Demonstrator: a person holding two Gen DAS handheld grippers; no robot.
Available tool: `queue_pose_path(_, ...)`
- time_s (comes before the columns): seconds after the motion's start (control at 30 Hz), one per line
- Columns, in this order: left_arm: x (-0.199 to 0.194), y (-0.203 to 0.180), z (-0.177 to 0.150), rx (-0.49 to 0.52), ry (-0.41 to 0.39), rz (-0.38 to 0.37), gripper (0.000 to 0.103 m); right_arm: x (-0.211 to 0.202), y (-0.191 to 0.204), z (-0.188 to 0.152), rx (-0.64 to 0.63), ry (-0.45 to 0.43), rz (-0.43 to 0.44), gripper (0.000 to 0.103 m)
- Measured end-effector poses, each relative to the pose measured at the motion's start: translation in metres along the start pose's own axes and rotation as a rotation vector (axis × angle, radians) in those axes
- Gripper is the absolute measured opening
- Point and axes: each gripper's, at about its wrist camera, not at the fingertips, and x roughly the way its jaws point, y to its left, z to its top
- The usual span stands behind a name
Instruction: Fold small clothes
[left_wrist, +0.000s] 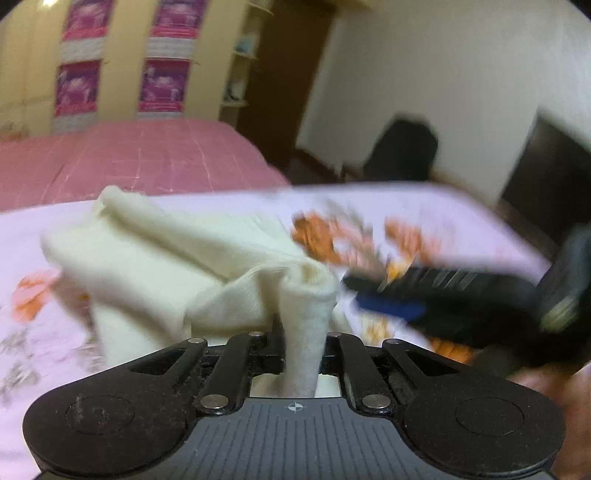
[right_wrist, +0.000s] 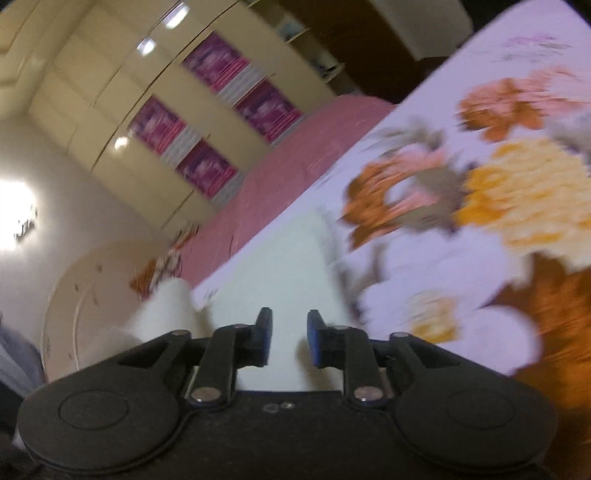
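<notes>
In the left wrist view, nearest the lens, the left gripper (left_wrist: 301, 354) is clamped on a bunched corner of a cream knit garment (left_wrist: 177, 254); a thick fold of the cloth runs straight up between the closed fingers and spills over toward 12 o'clock. From that pinch the rest of the garment trails away toward 10 o'clock, part lifted and rumpled, its far end resting on the floral lilac sheet (left_wrist: 461, 221), so its long axis appears to run from the pinch out toward 10 o'clock. At 3 o'clock, just beside the held corner, the right gripper (left_wrist: 384, 295) reaches in sideways, blurred, one blue pad facing the cloth. In the right wrist view that gripper's jaws stand parted by a moderate gap with nothing between them, and pale cream cloth lies directly ahead at 12 o'clock, stretching away over the sheet. By my reading, the free right gripper is the one placed to take a second corner, while the left one anchors the fold. Farther off lie a pink bedspread (left_wrist: 140, 158) and a cream wardrobe (left_wrist: 122, 66) with magenta panels.
</notes>
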Motion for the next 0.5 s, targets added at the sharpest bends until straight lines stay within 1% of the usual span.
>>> queue_pose_path(0.03, -0.002, -0.019, -0.012, 0.041, 0.023, -0.004, 0.055, -0.008, -0.008, 0.004, 0.012, -0.006, -0.001, 0.028)
queue_pose_path(0.07, 0.002, -0.030, -0.011, 0.076, 0.038, -0.030, 0.082, -0.015, -0.015, 0.006, 0.017, -0.013, -0.004, 0.029)
queue_pose_path(0.1, -0.002, -0.040, -0.013, 0.108, 0.019, -0.064, 0.083, -0.020, -0.021, 0.007, 0.021, -0.020, -0.010, 0.034)
queue_pose_path(0.13, -0.010, -0.047, -0.014, 0.136, -0.005, -0.091, 0.083, -0.025, -0.026, 0.008, 0.024, -0.025, -0.019, 0.036)
queue_pose_path(0.17, -0.018, -0.053, -0.016, 0.157, -0.020, -0.105, 0.083, -0.028, -0.031, 0.010, 0.026, -0.028, -0.026, 0.036)
queue_pose_path(0.2, -0.031, -0.056, -0.020, 0.155, -0.033, -0.111, 0.083, -0.029, -0.034, 0.011, 0.029, -0.028, -0.029, 0.036)
queue_pose_path(0.23, -0.044, -0.050, -0.019, 0.132, -0.052, -0.128, 0.083, -0.031, -0.038, 0.012, 0.032, -0.028, -0.029, 0.036)
queue_pose_path(0.3, -0.072, -0.027, -0.022, 0.048, -0.099, -0.152, 0.083, -0.033, -0.041, 0.013, 0.026, -0.021, -0.018, 0.036)
queue_pose_path(0.37, -0.094, 0.009, -0.026, -0.055, -0.201, -0.152, 0.083, -0.031, -0.036, 0.013, 0.005, -0.011, 0.004, 0.037)
queue_pose_path(0.4, -0.104, 0.032, -0.026, -0.106, -0.233, -0.099, 0.083, -0.028, -0.030, 0.013, -0.015, -0.004, 0.012, 0.038)
queue_pose_path(0.43, -0.107, 0.053, -0.025, -0.143, -0.237, -0.015, 0.083, -0.027, -0.023, 0.014, -0.046, 0.004, 0.020, 0.040)
queue_pose_path(0.47, -0.106, 0.075, -0.025, -0.181, -0.224, 0.051, 0.083, -0.023, -0.013, 0.014, -0.095, 0.014, 0.030, 0.042)
queue_pose_path(0.5, -0.102, 0.098, -0.028, -0.227, -0.207, 0.094, 0.083, -0.021, -0.002, 0.012, -0.139, 0.023, 0.039, 0.045)
